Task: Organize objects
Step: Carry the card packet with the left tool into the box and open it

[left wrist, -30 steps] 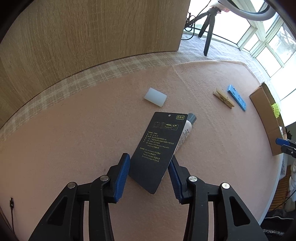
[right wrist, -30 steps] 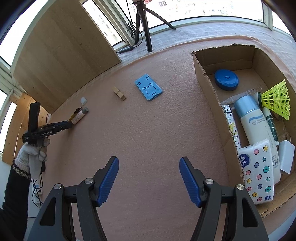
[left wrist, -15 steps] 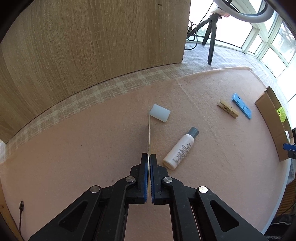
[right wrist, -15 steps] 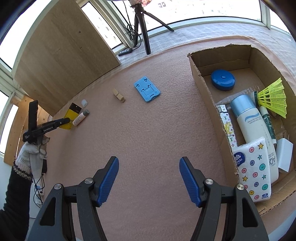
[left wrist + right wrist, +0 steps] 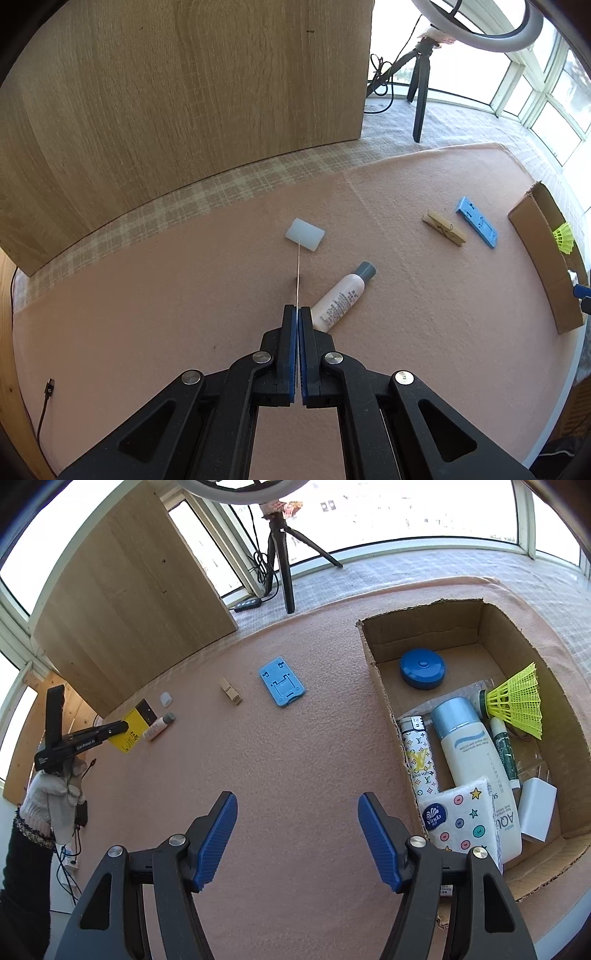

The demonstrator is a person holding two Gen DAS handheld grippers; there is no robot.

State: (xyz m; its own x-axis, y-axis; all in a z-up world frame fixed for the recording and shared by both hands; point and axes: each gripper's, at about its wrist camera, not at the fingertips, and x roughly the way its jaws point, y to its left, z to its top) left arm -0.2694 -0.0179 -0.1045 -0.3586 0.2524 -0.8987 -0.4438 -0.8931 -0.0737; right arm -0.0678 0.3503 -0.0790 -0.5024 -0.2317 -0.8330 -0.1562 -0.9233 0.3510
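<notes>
Our left claw [image 5: 296,314] pinches the thin card [image 5: 133,726]; our right claw [image 5: 297,836] hangs open, holding nothing.

Just past the lifted card we see a small bottle [image 5: 341,297] and a white cap [image 5: 305,239] on the pink surface [image 5: 147,314], farther off a clothespin [image 5: 443,232], a blue stand [image 5: 477,226] and the cardboard box [image 5: 436,627].

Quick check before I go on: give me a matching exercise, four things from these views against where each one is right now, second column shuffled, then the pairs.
Things:
1. yellow card
2. blue round case
3. clothespin
4. right gripper

Places or states:
A. lying on the pink mat, beside the blue phone stand
B. open, nothing between its fingers
C. clamped edge-on in the left gripper
D. inside the cardboard box

Pairs: 1-C, 2-D, 3-A, 4-B
</notes>
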